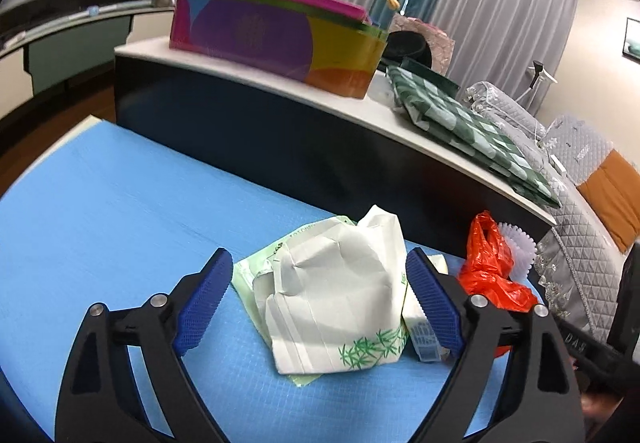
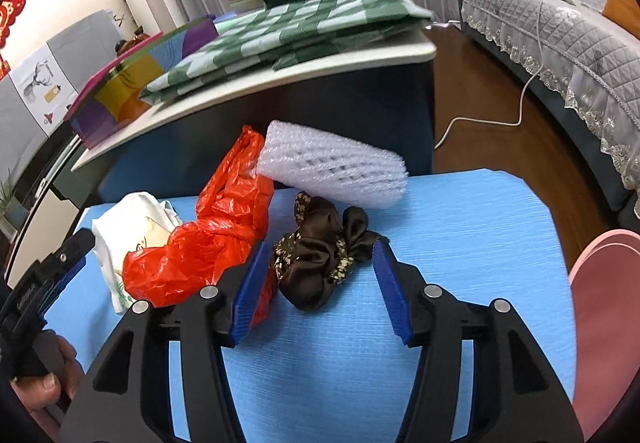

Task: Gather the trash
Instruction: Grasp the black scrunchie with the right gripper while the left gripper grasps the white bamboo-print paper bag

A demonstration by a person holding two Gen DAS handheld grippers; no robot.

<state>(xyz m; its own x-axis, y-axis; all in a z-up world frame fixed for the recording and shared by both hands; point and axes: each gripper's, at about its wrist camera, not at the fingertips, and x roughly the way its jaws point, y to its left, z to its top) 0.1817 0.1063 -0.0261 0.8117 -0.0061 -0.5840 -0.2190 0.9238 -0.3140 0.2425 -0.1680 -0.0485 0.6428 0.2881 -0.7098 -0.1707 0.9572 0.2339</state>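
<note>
On the blue mat (image 1: 120,223) lies a crumpled white paper wrapper (image 1: 336,295) with a green bamboo print, on top of a pale green sheet. My left gripper (image 1: 320,263) is open, one blue pad on each side of the wrapper, and a small blue-and-white packet (image 1: 424,339) sits by its right pad. A red plastic bag (image 2: 216,227) lies between the two grippers, with a white foam net (image 2: 332,171) behind it. My right gripper (image 2: 323,243) is open around a dark brown patterned scrunchie (image 2: 320,255); the pads do not press on it.
Behind the mat (image 2: 460,243) stands a raised white-topped counter (image 1: 256,83) with a colourful box (image 1: 272,35) and a green checked bag (image 2: 288,27). A grey quilted sofa (image 2: 560,27) and a white cable (image 2: 480,119) are at the right. A pink object (image 2: 604,307) is at the mat's right edge.
</note>
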